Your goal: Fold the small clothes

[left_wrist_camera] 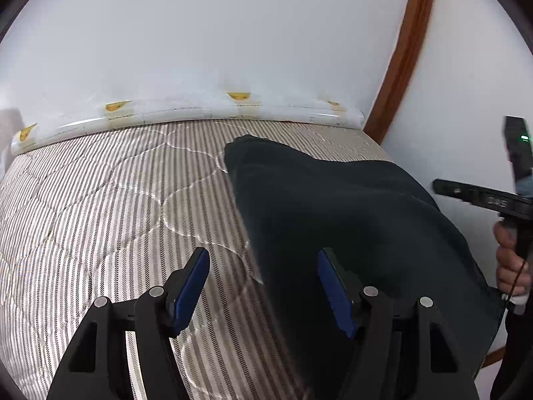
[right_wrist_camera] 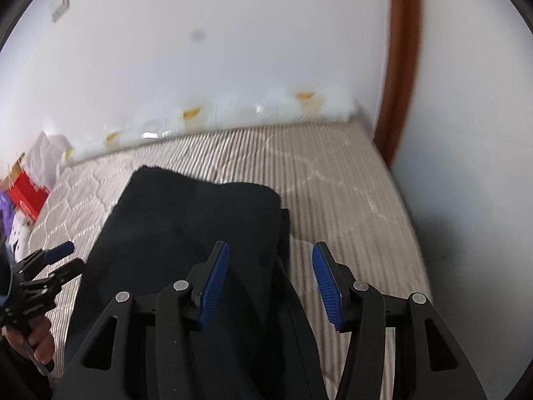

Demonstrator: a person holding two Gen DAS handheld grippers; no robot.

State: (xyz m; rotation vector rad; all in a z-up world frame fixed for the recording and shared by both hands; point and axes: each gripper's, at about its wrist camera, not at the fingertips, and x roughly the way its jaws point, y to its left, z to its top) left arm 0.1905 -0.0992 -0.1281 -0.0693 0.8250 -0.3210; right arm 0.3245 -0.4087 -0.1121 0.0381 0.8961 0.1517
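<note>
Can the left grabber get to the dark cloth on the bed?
Probably yes. The left hand-held gripper is open right at the edge of the dark cloth, with nothing in between.

Dark navy-black garment [left_wrist_camera: 333, 206] on grey-and-white pinstriped quilted mattress [left_wrist_camera: 100, 200]. Blue pads on black gripper fingers [right_wrist_camera: 216, 283]. White wall [left_wrist_camera: 200, 33], brown wooden trim [left_wrist_camera: 406, 50]. Red box [right_wrist_camera: 26, 196].

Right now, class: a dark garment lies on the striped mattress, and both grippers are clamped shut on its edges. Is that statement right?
Not quite. The dark garment does lie on the striped mattress, but neither gripper is clamped. Each wrist view shows its blue pads apart: left gripper and right gripper are both open, gripping nothing.
</note>
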